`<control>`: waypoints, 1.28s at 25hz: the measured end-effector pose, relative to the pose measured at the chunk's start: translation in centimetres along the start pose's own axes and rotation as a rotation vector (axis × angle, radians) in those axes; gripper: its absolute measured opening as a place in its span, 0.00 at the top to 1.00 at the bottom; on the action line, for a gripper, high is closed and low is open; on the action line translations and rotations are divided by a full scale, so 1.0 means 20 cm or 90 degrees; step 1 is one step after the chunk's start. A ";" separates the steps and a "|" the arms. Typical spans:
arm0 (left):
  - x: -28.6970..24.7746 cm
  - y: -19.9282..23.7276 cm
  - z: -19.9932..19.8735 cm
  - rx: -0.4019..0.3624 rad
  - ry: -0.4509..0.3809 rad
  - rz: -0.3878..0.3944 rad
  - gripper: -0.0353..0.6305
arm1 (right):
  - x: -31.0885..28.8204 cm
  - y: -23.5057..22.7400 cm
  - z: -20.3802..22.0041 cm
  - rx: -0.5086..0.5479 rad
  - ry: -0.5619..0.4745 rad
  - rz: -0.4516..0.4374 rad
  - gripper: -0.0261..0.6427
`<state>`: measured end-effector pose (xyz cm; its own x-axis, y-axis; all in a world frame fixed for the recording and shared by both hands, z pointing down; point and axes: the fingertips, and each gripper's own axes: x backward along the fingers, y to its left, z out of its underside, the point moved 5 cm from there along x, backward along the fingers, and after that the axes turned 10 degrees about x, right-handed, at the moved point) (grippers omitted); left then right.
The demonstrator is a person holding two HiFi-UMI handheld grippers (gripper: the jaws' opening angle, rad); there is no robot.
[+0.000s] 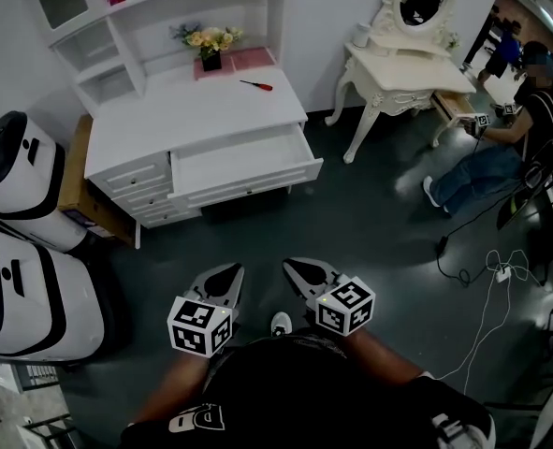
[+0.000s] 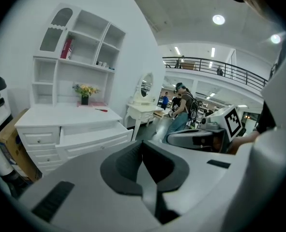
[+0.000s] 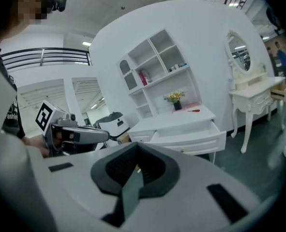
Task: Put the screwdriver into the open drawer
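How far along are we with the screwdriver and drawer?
Done: the drawer stands pulled open. In hand: nothing; the left gripper and right gripper are shut and empty, well short of the desk. Left: the screwdriver lies on the desk, not yet picked up.

Red screwdriver (image 1: 257, 85) lying flat
Far ahead of the right gripper (image 1: 295, 269); the open white drawer (image 1: 248, 181) sits between them.

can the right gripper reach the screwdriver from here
Probably not yet. The right gripper, shut and empty, is over the floor, short of the desk; the screwdriver lies far back on its top, beyond the open drawer. Nothing blocks the way, but a step closer seems needed.
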<state>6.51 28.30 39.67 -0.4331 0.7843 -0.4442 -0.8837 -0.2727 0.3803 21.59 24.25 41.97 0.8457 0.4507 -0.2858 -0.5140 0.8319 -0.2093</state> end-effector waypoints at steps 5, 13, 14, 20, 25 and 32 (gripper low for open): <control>-0.10 -0.03 -0.08 0.004 -0.014 -0.012 0.92 | -0.02 -0.12 -0.06 0.011 -0.003 -0.018 0.95; -0.19 0.00 -0.13 0.003 -0.013 -0.036 0.92 | -0.06 -0.23 -0.09 0.011 -0.010 -0.034 0.95; -0.21 -0.01 -0.14 0.004 -0.012 -0.035 0.92 | -0.05 -0.25 -0.09 0.009 -0.009 -0.032 0.95; -0.24 -0.02 -0.19 -0.004 -0.016 -0.034 0.92 | -0.06 -0.30 -0.11 0.010 -0.005 -0.033 0.95; -0.25 0.03 -0.18 0.008 -0.012 -0.033 0.92 | -0.10 -0.29 -0.10 0.014 0.003 -0.038 0.95; -0.30 0.17 -0.23 0.014 -0.007 -0.028 0.92 | -0.22 -0.33 -0.13 0.017 0.014 -0.032 0.95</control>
<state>5.31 20.05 39.87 -0.3912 0.8017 -0.4519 -0.8981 -0.2254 0.3776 20.98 15.91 42.12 0.8666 0.4016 -0.2962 -0.4671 0.8616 -0.1986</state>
